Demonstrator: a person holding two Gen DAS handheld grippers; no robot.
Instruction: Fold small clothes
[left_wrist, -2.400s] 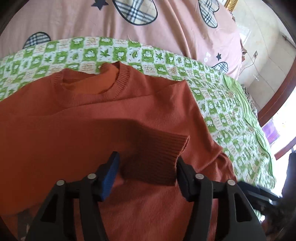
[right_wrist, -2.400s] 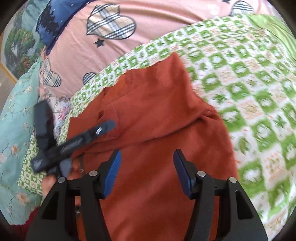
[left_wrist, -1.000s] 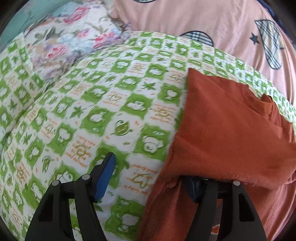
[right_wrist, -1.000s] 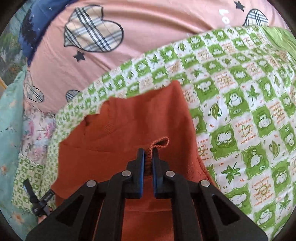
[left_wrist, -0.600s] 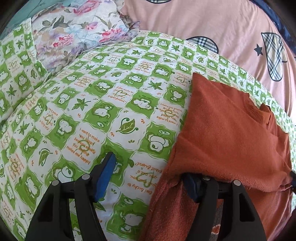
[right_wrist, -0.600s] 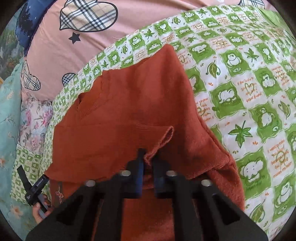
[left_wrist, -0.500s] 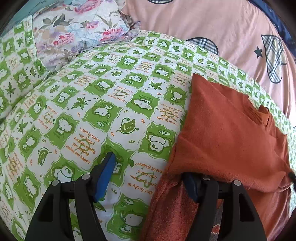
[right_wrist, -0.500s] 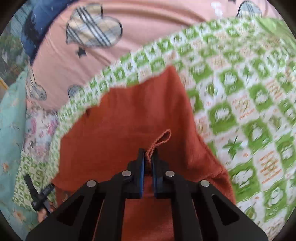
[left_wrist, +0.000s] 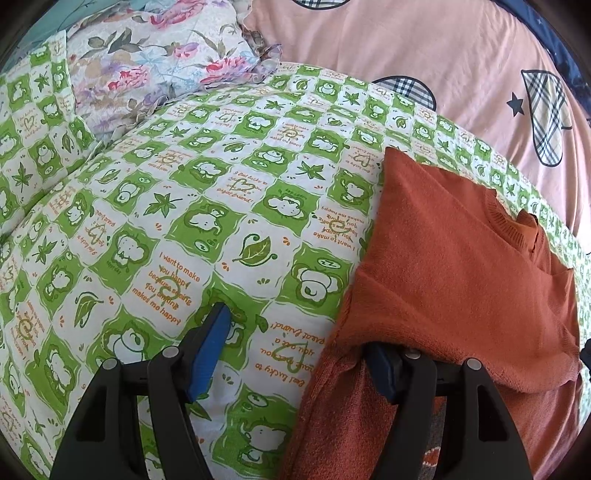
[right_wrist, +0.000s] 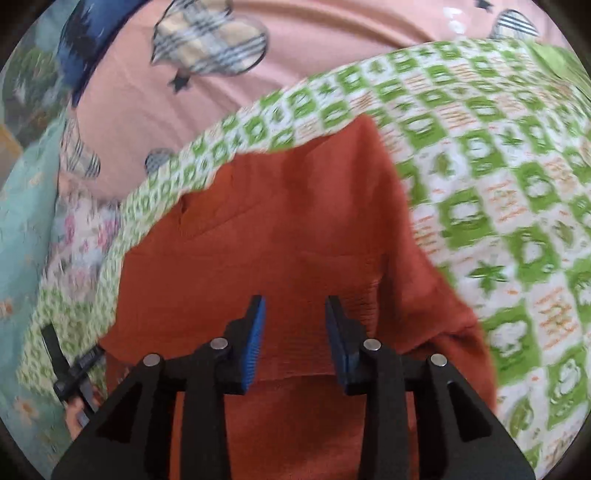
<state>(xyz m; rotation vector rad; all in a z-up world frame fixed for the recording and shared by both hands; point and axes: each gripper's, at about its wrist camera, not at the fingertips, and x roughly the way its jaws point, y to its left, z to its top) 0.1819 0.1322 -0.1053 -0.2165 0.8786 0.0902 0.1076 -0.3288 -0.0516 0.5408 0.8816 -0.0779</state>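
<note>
An orange knit sweater (left_wrist: 454, 258) lies on the green and white patterned bedsheet (left_wrist: 184, 229), its sleeves folded over the body. My left gripper (left_wrist: 299, 350) is open at the sweater's left edge; its right finger is tucked under the folded sleeve, its left finger over the sheet. In the right wrist view the sweater (right_wrist: 280, 229) fills the middle. My right gripper (right_wrist: 294, 336) is open just above the ribbed sleeve cuff (right_wrist: 295, 350), which lies flat between the fingers. The view is blurred by motion.
A pink quilt with plaid hearts (left_wrist: 424, 44) lies behind the sweater. A floral pillow (left_wrist: 155, 55) sits at the back left. The left gripper's body (right_wrist: 74, 369) shows at the left edge of the right wrist view.
My right gripper has opened and let go of the sleeve cuff, which now lies flat on the sweater. My left gripper has stayed open at the sweater's left edge.
</note>
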